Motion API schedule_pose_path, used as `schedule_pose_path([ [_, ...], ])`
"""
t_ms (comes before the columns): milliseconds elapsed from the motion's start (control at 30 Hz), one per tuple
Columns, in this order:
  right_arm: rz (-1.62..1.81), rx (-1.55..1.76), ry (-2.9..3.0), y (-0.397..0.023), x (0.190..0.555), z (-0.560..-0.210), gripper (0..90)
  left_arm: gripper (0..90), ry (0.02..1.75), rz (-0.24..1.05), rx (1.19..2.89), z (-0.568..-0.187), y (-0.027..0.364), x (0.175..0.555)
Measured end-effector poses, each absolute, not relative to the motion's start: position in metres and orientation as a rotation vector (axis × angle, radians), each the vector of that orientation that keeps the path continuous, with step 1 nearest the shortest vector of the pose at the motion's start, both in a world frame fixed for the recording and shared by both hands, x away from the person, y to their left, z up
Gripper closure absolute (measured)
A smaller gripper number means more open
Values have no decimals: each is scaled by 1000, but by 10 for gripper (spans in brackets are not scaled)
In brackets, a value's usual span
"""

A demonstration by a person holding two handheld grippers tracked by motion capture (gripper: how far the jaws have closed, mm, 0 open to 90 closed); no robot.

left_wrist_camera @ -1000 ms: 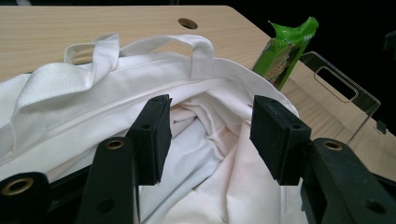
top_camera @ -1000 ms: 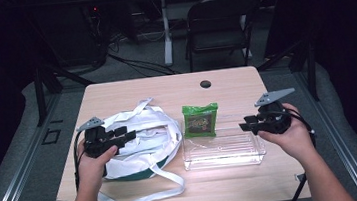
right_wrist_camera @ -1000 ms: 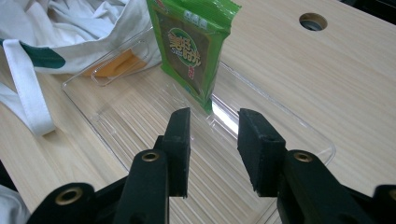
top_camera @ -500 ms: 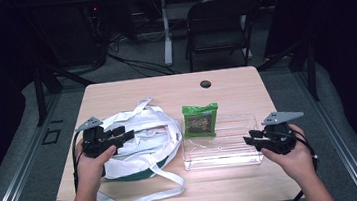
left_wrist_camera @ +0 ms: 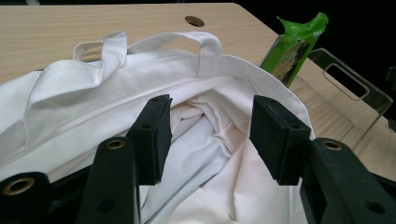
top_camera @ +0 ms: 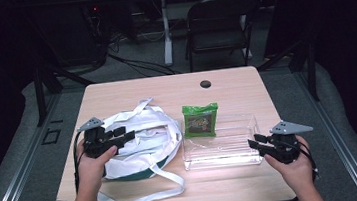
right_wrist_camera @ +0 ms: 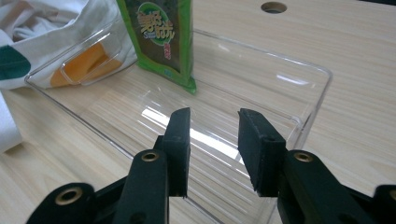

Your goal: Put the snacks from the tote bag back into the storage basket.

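Note:
A white cloth tote bag (top_camera: 140,139) with long straps lies on the left half of the table, its mouth facing up (left_wrist_camera: 205,126). My left gripper (top_camera: 122,135) hovers open over the bag's left rim, jaws spread above the mouth (left_wrist_camera: 210,135). A clear plastic tray (top_camera: 221,143) sits right of the bag. A green snack packet (top_camera: 200,120) leans upright at the tray's far left end (right_wrist_camera: 161,37). My right gripper (top_camera: 254,143) stands open at the tray's near right corner, its jaws apart over the tray's edge (right_wrist_camera: 212,144).
The wooden table (top_camera: 165,89) has a round cable hole (top_camera: 206,84) near its far edge. A folding chair (top_camera: 218,23) stands behind the table. One bag strap (top_camera: 141,197) trails toward the front edge. Dark floor surrounds the table.
My right gripper has dropped toward the front, from beside the tray's right end to its near right corner. The left gripper has barely moved.

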State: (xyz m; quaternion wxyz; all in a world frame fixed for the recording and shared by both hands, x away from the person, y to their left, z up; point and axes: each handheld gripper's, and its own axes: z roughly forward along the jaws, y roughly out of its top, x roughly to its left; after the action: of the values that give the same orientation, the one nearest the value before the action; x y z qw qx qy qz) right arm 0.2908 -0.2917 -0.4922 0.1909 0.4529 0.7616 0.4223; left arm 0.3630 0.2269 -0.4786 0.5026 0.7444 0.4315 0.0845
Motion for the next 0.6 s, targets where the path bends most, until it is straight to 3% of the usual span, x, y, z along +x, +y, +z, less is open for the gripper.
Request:
schedule_pose_path([
  [600,1261,1298,1978,-310,284,-506,633,482,1049,201,1809,-483,224,364],
])
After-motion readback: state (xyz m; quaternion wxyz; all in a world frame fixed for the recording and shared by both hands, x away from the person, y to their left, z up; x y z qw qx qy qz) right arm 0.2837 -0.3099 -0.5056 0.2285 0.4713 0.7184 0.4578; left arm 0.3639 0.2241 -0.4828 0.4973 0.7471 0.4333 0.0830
